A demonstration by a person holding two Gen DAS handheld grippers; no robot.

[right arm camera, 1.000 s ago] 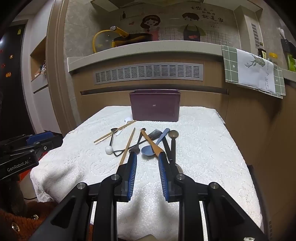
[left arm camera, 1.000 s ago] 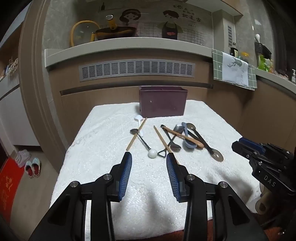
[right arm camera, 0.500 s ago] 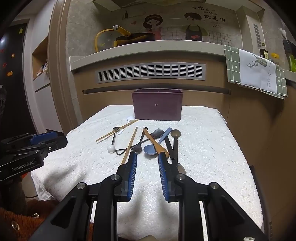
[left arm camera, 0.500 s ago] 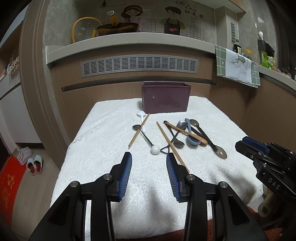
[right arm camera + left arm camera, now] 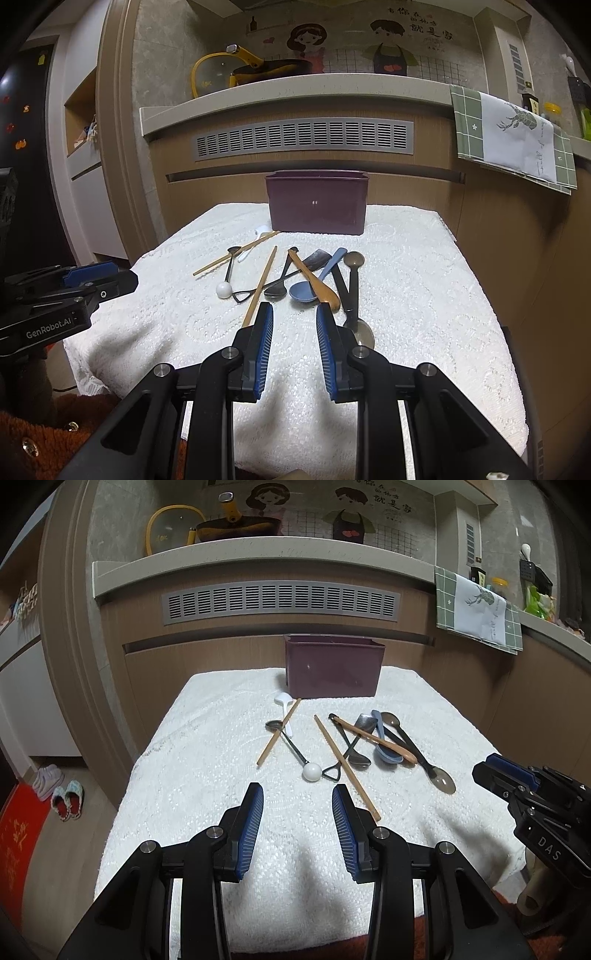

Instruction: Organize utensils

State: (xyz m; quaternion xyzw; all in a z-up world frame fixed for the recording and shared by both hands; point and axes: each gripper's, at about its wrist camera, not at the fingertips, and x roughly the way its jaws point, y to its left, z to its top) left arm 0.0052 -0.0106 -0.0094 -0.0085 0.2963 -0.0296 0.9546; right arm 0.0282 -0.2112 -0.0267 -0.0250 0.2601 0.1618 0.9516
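Several utensils lie loose on the white cloth-covered table [image 5: 207, 775]: two wooden chopsticks [image 5: 279, 731] [image 5: 345, 764], a black spoon with a white ball end [image 5: 312, 771], a blue spoon [image 5: 384, 746], a wooden spoon [image 5: 376, 734] and dark spoons. A dark purple bin [image 5: 332, 668] stands behind them; it also shows in the right wrist view [image 5: 317, 203]. My left gripper [image 5: 297, 801] is open and empty, short of the pile. My right gripper [image 5: 294, 314] is open and empty, its tips just before the blue spoon [image 5: 304, 290] and wooden spoon [image 5: 317, 280].
A wooden cabinet front with a vent grille [image 5: 280, 600] rises behind the table. A green towel [image 5: 476, 613] hangs at the right. Slippers [image 5: 64, 797] and a red mat lie on the floor at the left. The cloth's front edge hangs close below both grippers.
Both grippers have drifted slightly; the utensils and bin sit a little lower and nearer in the left view. Nothing was grasped or moved on the table.
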